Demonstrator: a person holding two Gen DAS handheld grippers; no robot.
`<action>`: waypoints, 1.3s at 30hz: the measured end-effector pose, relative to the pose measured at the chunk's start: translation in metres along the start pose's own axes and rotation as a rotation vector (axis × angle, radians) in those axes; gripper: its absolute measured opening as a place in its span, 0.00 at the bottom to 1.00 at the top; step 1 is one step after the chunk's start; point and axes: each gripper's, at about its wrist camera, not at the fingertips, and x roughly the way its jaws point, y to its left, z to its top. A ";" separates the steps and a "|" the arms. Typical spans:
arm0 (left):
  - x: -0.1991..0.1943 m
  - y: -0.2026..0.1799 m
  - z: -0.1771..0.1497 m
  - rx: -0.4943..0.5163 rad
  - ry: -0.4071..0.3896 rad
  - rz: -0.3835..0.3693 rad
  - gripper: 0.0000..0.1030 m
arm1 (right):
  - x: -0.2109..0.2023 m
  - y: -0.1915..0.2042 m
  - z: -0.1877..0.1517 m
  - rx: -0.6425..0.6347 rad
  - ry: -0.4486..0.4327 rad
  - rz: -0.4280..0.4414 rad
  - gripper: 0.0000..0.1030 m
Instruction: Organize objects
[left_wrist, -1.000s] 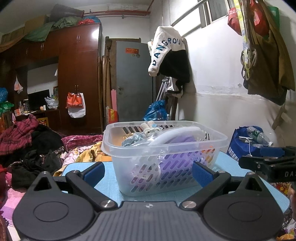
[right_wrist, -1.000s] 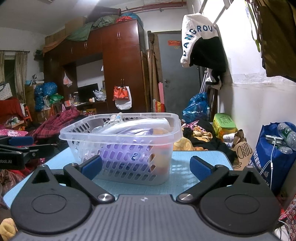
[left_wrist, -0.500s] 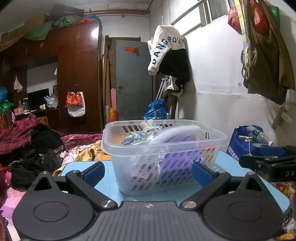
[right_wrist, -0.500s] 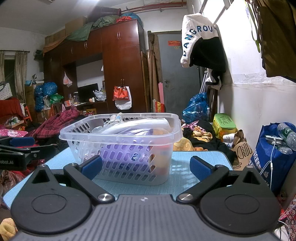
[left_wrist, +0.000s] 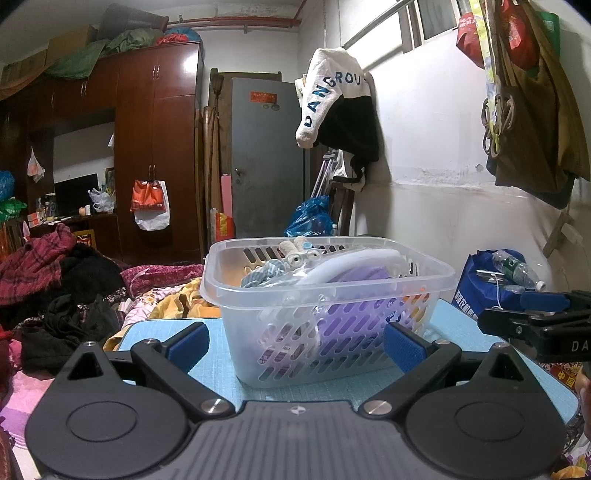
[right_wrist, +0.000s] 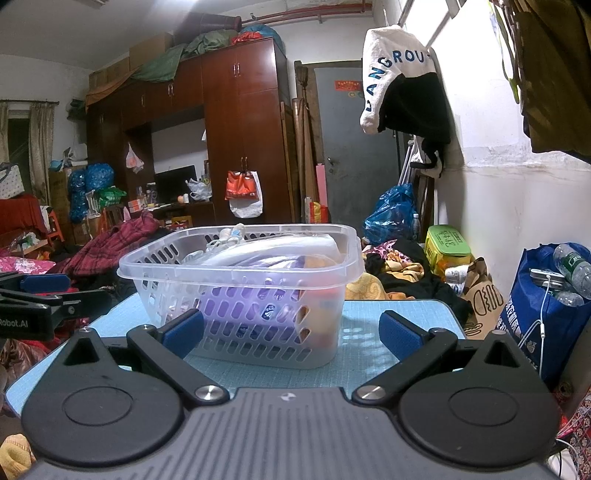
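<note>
A clear plastic basket (left_wrist: 424, 269) stands on a light blue table (left_wrist: 155, 328). It holds a purple packet (left_wrist: 354, 277), a white curved item and small rolled things. The basket also shows in the right wrist view (right_wrist: 240, 273). My left gripper (left_wrist: 293, 345) is open and empty, close in front of the basket. My right gripper (right_wrist: 290, 332) is open and empty, also just in front of the basket. The right gripper shows at the right edge of the left wrist view (left_wrist: 539, 325). The left gripper shows at the left edge of the right wrist view (right_wrist: 40, 306).
Heaps of clothes (left_wrist: 62, 288) lie left of and behind the table. A blue bag with bottles (right_wrist: 546, 295) stands at the right by the white wall. A dark wardrobe (left_wrist: 155, 147) and a grey door (left_wrist: 266, 155) are far behind.
</note>
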 end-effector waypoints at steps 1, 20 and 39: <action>0.000 0.000 0.000 0.001 0.000 -0.001 0.98 | 0.000 0.000 0.000 0.000 0.000 0.000 1.00; 0.003 -0.001 -0.003 0.005 0.003 -0.007 0.98 | 0.000 -0.001 0.000 0.004 0.002 0.000 1.00; 0.000 0.000 -0.001 0.006 -0.012 -0.018 0.98 | 0.001 -0.002 -0.003 0.006 0.007 -0.001 1.00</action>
